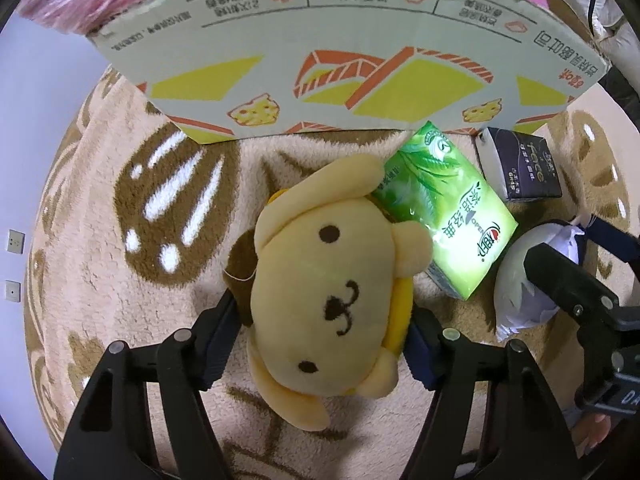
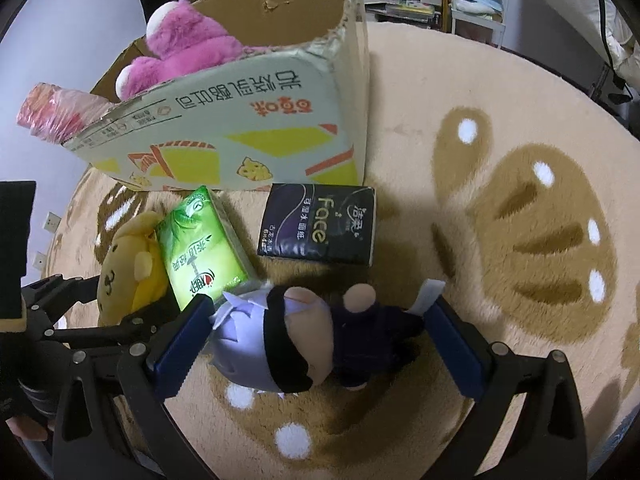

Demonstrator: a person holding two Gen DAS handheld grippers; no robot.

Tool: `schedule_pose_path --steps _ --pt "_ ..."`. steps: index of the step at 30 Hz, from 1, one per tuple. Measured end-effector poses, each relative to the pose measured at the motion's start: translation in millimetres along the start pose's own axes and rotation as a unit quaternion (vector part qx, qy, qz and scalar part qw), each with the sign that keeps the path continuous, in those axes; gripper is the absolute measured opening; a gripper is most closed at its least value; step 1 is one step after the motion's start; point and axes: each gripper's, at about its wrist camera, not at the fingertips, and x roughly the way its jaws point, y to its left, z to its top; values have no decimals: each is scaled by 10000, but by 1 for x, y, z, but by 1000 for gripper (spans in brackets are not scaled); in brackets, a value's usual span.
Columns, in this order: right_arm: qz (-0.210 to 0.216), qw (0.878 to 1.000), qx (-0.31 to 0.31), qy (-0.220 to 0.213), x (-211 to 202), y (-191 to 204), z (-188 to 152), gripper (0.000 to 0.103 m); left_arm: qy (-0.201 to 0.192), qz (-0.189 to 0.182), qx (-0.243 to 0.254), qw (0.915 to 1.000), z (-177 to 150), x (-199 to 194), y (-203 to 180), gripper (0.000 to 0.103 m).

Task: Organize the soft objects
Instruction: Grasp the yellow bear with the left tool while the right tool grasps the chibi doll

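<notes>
The cardboard box holds a pink plush bear (plus a pink wrapped pack). Left on the rug: two tissue packs. The left gripper is clamping the yellow dog plush; the right gripper straddles the blindfolded doll, unclenched.

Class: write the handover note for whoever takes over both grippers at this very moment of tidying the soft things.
Left gripper: straddles the yellow dog plush on the rug; firm grip unconfirmed.
Right gripper: open around the small doll, pads clear of it.
Also on the rug: green tissue pack, leaning on the dog's ear, and black tissue pack.
Done: pink plush in the cardboard box.
Left: box the dog, doll and probably both packs.
</notes>
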Motion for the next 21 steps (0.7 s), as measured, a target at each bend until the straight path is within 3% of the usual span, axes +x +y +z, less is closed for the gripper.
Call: schedule_pose_path --steps 6,8,21 --pt "410 9973 449 407 16 -12 -4 103 -20 42 -85 10000 -7 -7 4 69" --pt "327 9984 422 202 10 -11 -3 103 -21 41 -121 9999 -8 -8 5 68" --pt "481 9982 334 -86 -8 -12 -4 96 -568 11 -308 9979 -17 -52 14 64"
